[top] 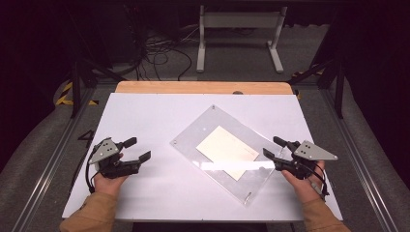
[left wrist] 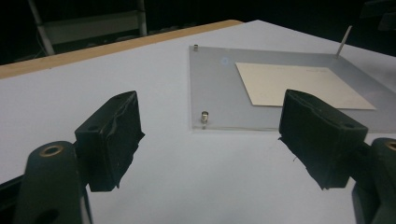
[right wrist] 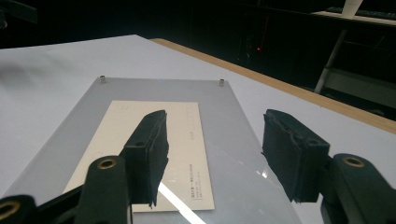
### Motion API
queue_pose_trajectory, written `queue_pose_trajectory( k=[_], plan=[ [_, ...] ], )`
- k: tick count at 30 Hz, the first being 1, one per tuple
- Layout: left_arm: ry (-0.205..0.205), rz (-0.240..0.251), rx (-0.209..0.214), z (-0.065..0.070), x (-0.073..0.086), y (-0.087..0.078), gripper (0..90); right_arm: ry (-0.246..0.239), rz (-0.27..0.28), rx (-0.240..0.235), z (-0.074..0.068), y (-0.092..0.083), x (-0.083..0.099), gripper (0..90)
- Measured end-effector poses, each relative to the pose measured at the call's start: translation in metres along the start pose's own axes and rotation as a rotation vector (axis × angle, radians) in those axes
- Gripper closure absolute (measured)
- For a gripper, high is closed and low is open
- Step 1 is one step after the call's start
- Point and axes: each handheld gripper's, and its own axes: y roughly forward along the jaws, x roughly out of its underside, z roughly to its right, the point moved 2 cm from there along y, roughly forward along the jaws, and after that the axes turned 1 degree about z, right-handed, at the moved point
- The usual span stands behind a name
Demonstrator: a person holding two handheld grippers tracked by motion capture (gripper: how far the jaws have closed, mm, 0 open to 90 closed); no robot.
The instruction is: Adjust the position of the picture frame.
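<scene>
Clear frame (top: 223,153) with card (top: 227,151) lies flat mid-bench (top: 145,193). Left claw (top: 138,150) open, well apart; right claw (top: 271,147) open at frame's edge. Risk: slick acrylic slipping from a shallow pinch.

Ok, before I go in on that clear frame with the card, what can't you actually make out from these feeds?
- Print on the card: too small and blurred in the right gripper view.
- Whether the card lies under the clear frame or between two sheets: cannot tell; glare in the high view.
- Near corner of the frame: hidden behind the right gripper.
- Frame's right side in the left gripper view: behind a jaw of the left gripper.
</scene>
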Motion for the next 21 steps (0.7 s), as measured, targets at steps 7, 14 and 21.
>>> queue_pose_trajectory(
  k=[7, 14, 21],
  plan=[
    [-0.016, 0.010, 0.008, -0.0011, 0.0005, 0.0002, 20.6, -0.008, 0.001, 0.002, -0.0014, -0.0005, -0.0009, 40.9],
    [-0.007, 0.005, 0.009, 0.0005, 0.0000, 0.0034, 20.2, -0.004, 0.007, 0.002, -0.0009, -0.0029, -0.0006, 40.9],
    [-0.012, 0.008, 0.012, 0.0007, -0.0005, 0.0055, 19.9, 0.001, 0.007, 0.004, -0.0001, -0.0061, 0.0000, 40.8]
  ],
)
